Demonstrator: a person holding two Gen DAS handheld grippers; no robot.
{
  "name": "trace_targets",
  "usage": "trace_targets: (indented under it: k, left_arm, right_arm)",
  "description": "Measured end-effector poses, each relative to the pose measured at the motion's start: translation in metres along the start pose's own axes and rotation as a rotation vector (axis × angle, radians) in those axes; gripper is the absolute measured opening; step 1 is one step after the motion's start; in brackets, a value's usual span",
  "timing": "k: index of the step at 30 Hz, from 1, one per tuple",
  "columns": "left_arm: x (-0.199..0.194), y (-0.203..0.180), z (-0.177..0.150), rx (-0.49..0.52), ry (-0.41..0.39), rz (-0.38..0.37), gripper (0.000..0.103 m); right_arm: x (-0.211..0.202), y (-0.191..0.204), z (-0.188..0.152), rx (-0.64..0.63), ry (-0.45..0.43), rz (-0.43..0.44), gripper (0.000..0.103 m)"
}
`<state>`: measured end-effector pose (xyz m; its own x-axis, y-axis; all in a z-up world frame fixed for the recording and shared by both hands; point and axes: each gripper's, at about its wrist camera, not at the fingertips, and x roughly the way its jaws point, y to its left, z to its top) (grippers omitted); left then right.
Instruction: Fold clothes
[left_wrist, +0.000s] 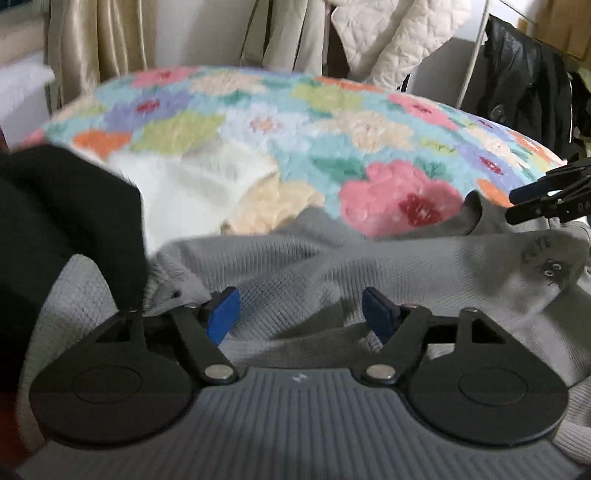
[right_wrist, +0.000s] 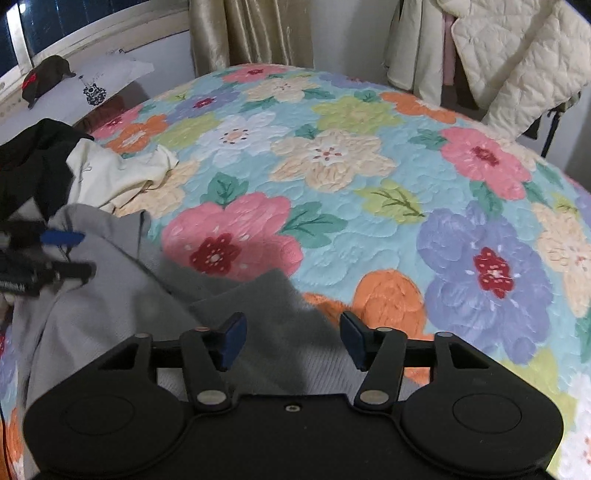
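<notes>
Working a rumpled grey knit top on the flowered bedspread

Left wrist view. Left gripper (left_wrist: 297, 314) sits low over the grey knit top (left_wrist: 332, 266), fingers spread wide, blue pads (left_wrist: 223, 317) clear of the cloth with nothing pinched between them. Top is bunched in ridges, not flat; a small dark motif (left_wrist: 550, 264) shows at 3 o'clock. Spread fingers so close over a fold suit either reaching for a hem or having let one go; one frame does not settle which. Black garment (left_wrist: 66, 221) is heaped at 9 o'clock, overlapping the grey top's edge; a white garment (left_wrist: 192, 192) lies behind it at 11 o'clock. Flowered bedspread (left_wrist: 295, 122) fills 12 o'clock. Right gripper (left_wrist: 532, 201) enters at 3 o'clock, over the top's far edge. Frame is motion-blurred.

Right wrist view. Right gripper (right_wrist: 293, 339) is also spread, empty, hovering over a corner of the grey knit top (right_wrist: 122, 295), which runs from 6 to 9 o'clock. Placement at opposite ends fits a two-handed spread or fold across the width. Left gripper (right_wrist: 62, 254) shows blurred at 9 o'clock, fingers apart. Black garment (right_wrist: 33, 162) and white garment (right_wrist: 110, 177) lie at 10 o'clock, set aside from the open bedspread (right_wrist: 369, 192), which leaves working room at 12 to 3 o'clock.

Judgement: grey top not yet neatly folded as it lies.
</notes>
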<state>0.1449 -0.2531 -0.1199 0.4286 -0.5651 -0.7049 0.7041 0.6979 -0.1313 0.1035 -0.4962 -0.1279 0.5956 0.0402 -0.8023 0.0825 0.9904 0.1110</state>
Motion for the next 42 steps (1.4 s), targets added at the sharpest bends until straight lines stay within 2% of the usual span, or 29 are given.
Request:
trace_targets:
  k: [2, 4, 6, 8, 10, 12, 14, 16, 17, 20, 23, 28, 31, 37, 42]
  left_arm:
    - [0.008, -0.004, -0.006, 0.016, 0.021, -0.012, 0.095]
    - [0.012, -0.012, -0.011, 0.066, 0.032, 0.021, 0.095]
    - [0.014, -0.019, -0.014, 0.115, 0.035, 0.042, 0.097]
    - [0.013, -0.016, -0.014, 0.092, 0.035, 0.036, 0.097]
    - [0.012, -0.012, -0.013, 0.065, 0.039, 0.027, 0.097]
    - [0.007, -0.008, -0.01, 0.036, 0.042, 0.018, 0.095]
    - [0.001, -0.006, -0.006, 0.014, 0.059, 0.037, 0.093]
    - [-0.011, -0.006, -0.001, 0.013, 0.079, 0.077, 0.093]
    - [-0.019, -0.007, 0.0, 0.025, 0.06, 0.095, 0.093]
    - [-0.034, 0.0, 0.003, 0.014, 0.023, 0.108, 0.093]
    - [-0.034, 0.008, 0.002, -0.023, 0.029, 0.106, 0.093]
    - [-0.038, 0.0, 0.001, 0.001, -0.016, 0.119, 0.093]
    - [-0.041, -0.005, 0.002, 0.018, -0.067, 0.118, 0.093]
    - [-0.048, -0.007, 0.004, -0.038, -0.157, 0.066, 0.094]
    - [-0.044, -0.009, 0.002, -0.069, -0.175, 0.027, 0.094]
  right_arm:
    - [0.014, -0.004, 0.003, -0.008, 0.013, -0.004, 0.066]
    - [0.028, -0.003, 0.003, -0.009, 0.029, -0.015, 0.068]
    - [0.035, 0.001, 0.0, -0.011, 0.03, -0.03, 0.074]
    - [0.037, 0.009, -0.003, -0.031, 0.017, -0.038, 0.075]
    - [0.035, 0.024, -0.009, -0.114, 0.009, -0.08, 0.073]
    - [0.032, 0.041, -0.014, -0.208, 0.003, -0.128, 0.06]
    - [0.028, 0.058, -0.02, -0.301, -0.004, -0.176, 0.024]
    - [0.024, 0.073, -0.025, -0.382, -0.018, -0.223, 0.012]
    - [0.021, 0.078, -0.027, -0.409, -0.034, -0.246, 0.01]
    - [0.01, 0.09, -0.031, -0.465, -0.08, -0.302, 0.008]
    - [-0.004, 0.083, -0.02, -0.465, -0.134, -0.344, 0.007]
    - [-0.027, 0.075, 0.006, -0.459, -0.221, -0.457, 0.006]
    - [-0.036, 0.059, 0.035, -0.444, -0.268, -0.524, 0.006]
    - [-0.041, 0.024, 0.097, -0.418, -0.331, -0.649, 0.006]
    - [-0.042, -0.012, 0.131, -0.241, -0.404, -0.714, 0.006]
